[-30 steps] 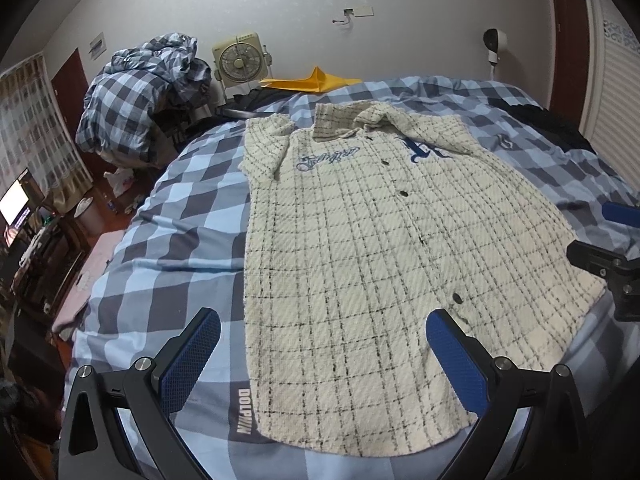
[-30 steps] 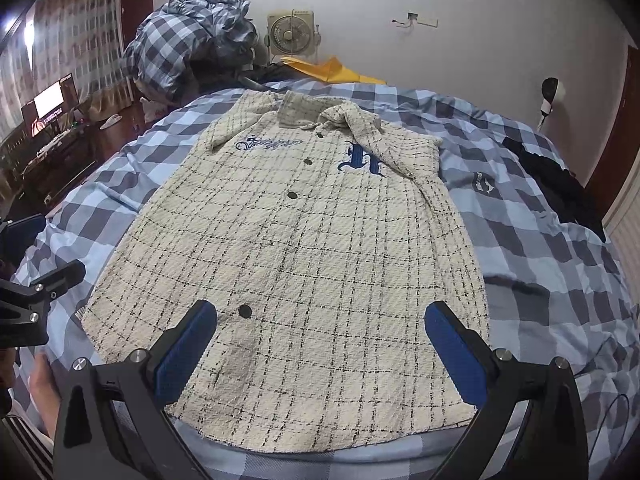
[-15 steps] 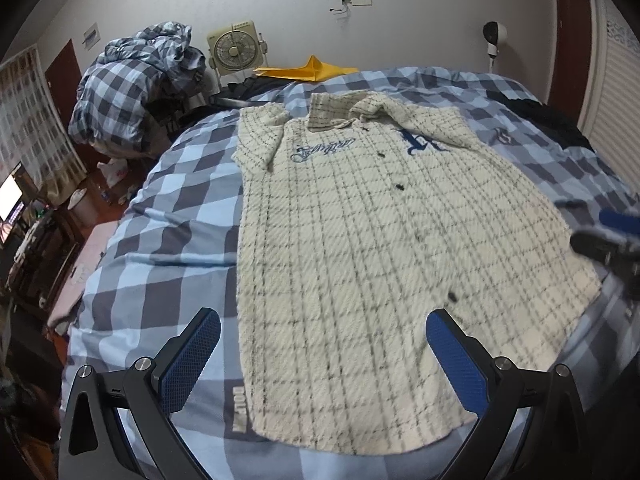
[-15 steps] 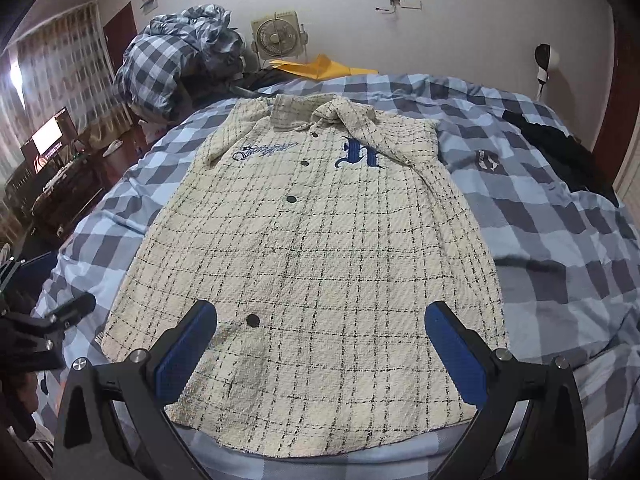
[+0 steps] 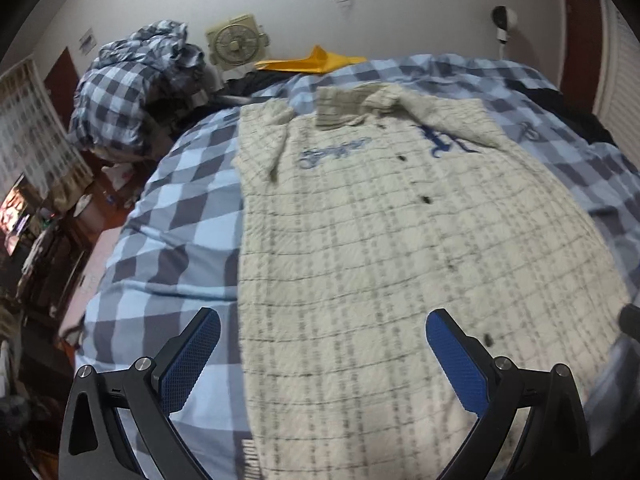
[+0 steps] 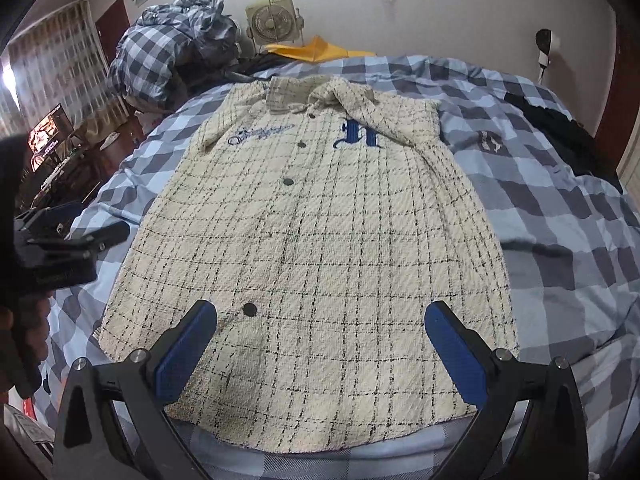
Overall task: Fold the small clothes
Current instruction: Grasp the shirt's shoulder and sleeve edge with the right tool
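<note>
A cream checked shirt point(image 6: 320, 248) with dark buttons and blue embroidery lies flat, front up, on the blue checked bedspread point(image 6: 560, 216), collar towards the wall. Its sleeves are folded in over the chest. In the left wrist view the same shirt point(image 5: 380, 240) looks blurred. My left gripper point(image 5: 323, 354) hovers open above the shirt's lower left edge, holding nothing. Above the hem, my right gripper point(image 6: 321, 346) is open and empty too. The left gripper point(image 6: 72, 248) also shows at the left of the right wrist view, beside the shirt.
A heap of checked bedding point(image 6: 172, 52) sits at the bed's far left corner. A small fan point(image 6: 274, 22) and yellow cloth point(image 6: 316, 50) stand by the wall. Dark clothing point(image 6: 560, 128) lies at the far right. A lit screen point(image 6: 46, 136) and cluttered furniture are left of the bed.
Both grippers have moved forward over the shirt, away from the bed's near edge. The left one has shifted and is blurred with motion. Both stay open; the shirt has not moved.
</note>
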`<action>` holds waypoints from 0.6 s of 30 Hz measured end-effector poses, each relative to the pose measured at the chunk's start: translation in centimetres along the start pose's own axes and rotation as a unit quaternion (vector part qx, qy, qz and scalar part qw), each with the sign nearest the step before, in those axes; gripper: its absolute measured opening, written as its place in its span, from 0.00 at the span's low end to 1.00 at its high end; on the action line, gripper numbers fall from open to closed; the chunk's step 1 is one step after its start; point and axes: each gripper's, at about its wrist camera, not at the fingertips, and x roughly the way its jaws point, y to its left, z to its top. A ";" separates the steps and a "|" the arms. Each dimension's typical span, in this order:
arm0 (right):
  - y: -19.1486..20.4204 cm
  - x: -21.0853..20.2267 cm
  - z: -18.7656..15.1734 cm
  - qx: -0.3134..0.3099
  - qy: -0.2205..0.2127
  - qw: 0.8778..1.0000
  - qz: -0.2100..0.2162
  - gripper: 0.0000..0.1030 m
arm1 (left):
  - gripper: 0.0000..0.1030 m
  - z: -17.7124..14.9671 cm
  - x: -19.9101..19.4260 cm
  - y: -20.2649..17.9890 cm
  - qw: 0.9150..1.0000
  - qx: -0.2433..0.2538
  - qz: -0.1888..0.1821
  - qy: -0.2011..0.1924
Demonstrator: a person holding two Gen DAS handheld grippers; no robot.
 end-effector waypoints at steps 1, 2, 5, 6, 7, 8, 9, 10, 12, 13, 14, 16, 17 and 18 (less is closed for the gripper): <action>0.1 0.1 0.1 0.000 0.004 1.000 0.004 0.99 | 1.00 0.1 0.2 0.6 1.000 -0.019 -0.007 0.001; 0.1 0.2 0.4 0.000 0.009 1.000 0.012 0.99 | 1.00 0.2 0.3 0.8 0.999 -0.030 -0.013 0.002; 0.5 2.0 3.5 -0.010 0.030 0.998 0.063 0.99 | 1.00 0.4 1.1 1.7 0.998 -0.059 -0.030 0.011; 0.9 3.1 5.5 -0.027 0.033 0.997 0.066 0.99 | 1.00 0.4 1.4 1.9 0.998 -0.063 -0.027 0.013; 1.4 4.3 7.5 -0.044 0.035 0.997 0.061 0.99 | 1.00 0.5 1.8 2.4 0.997 -0.069 -0.017 0.017; 2.0 5.7 9.9 -0.060 0.038 0.996 0.051 0.99 | 1.00 0.5 2.1 2.7 0.997 -0.074 -0.010 0.020; 2.9 7.8 13.3 -0.082 0.036 0.995 0.044 0.99 | 1.00 0.5 2.4 3.2 0.996 -0.084 -0.007 0.024; 3.5 9.1 15.4 -0.093 0.031 0.994 0.044 0.99 | 1.00 0.6 2.8 3.7 0.995 -0.094 -0.007 0.028; 5.6 12.6 20.0 -0.112 0.029 0.992 0.041 0.99 | 1.00 0.6 3.4 4.4 0.993 -0.112 -0.006 0.036; 6.7 14.5 22.3 -0.115 0.026 0.992 0.034 0.99 | 1.00 0.5 3.8 4.8 0.992 -0.119 -0.003 0.040; 7.9 16.9 25.1 -0.113 0.020 0.993 0.029 0.99 | 1.00 0.5 4.1 5.0 0.991 -0.124 -0.001 0.042; 9.4 20.5 28.4 -0.096 0.031 0.995 0.028 0.99 | 1.00 0.4 4.7 5.4 0.990 -0.134 0.007 0.045; 10.1 22.5 29.8 -0.077 0.039 0.996 0.030 0.99 | 1.00 0.4 5.1 5.6 0.989 -0.138 0.012 0.046; 10.5 24.6 31.3 -0.051 0.045 0.997 0.032 0.99 | 1.00 0.4 5.2 5.7 0.989 -0.142 0.015 0.046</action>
